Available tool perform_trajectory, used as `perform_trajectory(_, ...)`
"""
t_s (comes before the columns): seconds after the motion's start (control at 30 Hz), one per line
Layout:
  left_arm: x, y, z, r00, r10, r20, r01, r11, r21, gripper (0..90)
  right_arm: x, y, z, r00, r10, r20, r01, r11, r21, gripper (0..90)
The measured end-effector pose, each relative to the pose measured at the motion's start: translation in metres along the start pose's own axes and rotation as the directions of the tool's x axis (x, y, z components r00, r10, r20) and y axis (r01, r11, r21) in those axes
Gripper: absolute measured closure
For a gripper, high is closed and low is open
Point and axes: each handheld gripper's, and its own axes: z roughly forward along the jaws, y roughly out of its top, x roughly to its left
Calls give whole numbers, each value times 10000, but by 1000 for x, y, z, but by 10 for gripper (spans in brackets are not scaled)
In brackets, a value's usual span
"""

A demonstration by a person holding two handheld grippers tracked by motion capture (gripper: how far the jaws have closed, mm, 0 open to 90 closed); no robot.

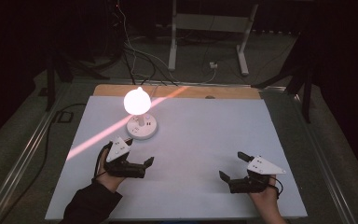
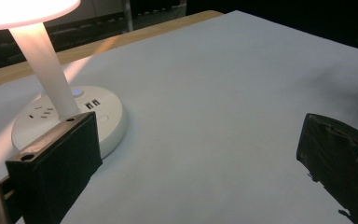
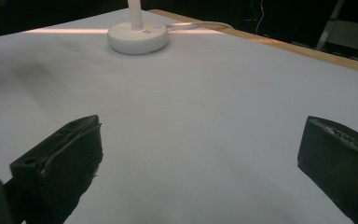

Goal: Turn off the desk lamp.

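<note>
A small white desk lamp stands lit at the back left of the white table top; its glowing shade sits over a round base with sockets and USB ports. My left gripper lies just in front of that base, open and holding nothing. In the left gripper view the lamp base is right behind the left jaw, and the left gripper spans bare table. My right gripper rests near the front right, open and holding nothing. In the right gripper view the lamp base is far ahead of the right gripper.
The lamp's white cable runs off the back over a strip of bare wood. A white table frame and loose cables are on the floor behind. Metal rails flank the table. A pink streak of light crosses the left side.
</note>
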Motion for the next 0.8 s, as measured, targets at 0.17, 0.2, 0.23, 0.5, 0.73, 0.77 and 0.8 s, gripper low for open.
perform_trajectory(0.17, 3, 3, 9, 9999, -170, 34, 169, 9996, 218, 4, 1, 0, 0, 9999, -40, -95, 40, 10000, -24, 0)
perform_trajectory(0.2, 4, 4, 11, 9998, -170, 57, 168, 9993, 330, 4, 1, 0, 0, 9999, -18, -99, 18, 10000, -16, 0)
perform_trajectory(0.23, 5, 5, 13, 9998, -183, 68, 181, 9991, 379, 4, 1, 0, 0, 9999, -16, -105, 16, 10000, -17, 0)
perform_trajectory(0.5, 9, 10, 32, 9987, -435, -256, 442, 9987, 268, 4, 1, 0, -1, 9998, 26, -221, -27, 10000, -70, 0)
perform_trajectory(0.73, 13, 11, 45, 9972, -605, -436, 623, 9972, 411, 23, 1, 0, -1, 9996, 16, -296, -19, 9999, -102, 0)
perform_trajectory(0.77, 14, 12, 47, 9967, -621, -517, 644, 9970, 438, 29, 1, 0, -1, 9995, 57, -313, -60, 9999, -108, 0)
perform_trajectory(0.8, 16, 12, 50, 9955, -604, -726, 642, 9966, 510, 35, 0, 0, -1, 9995, 63, -306, -66, 9999, -101, 0)
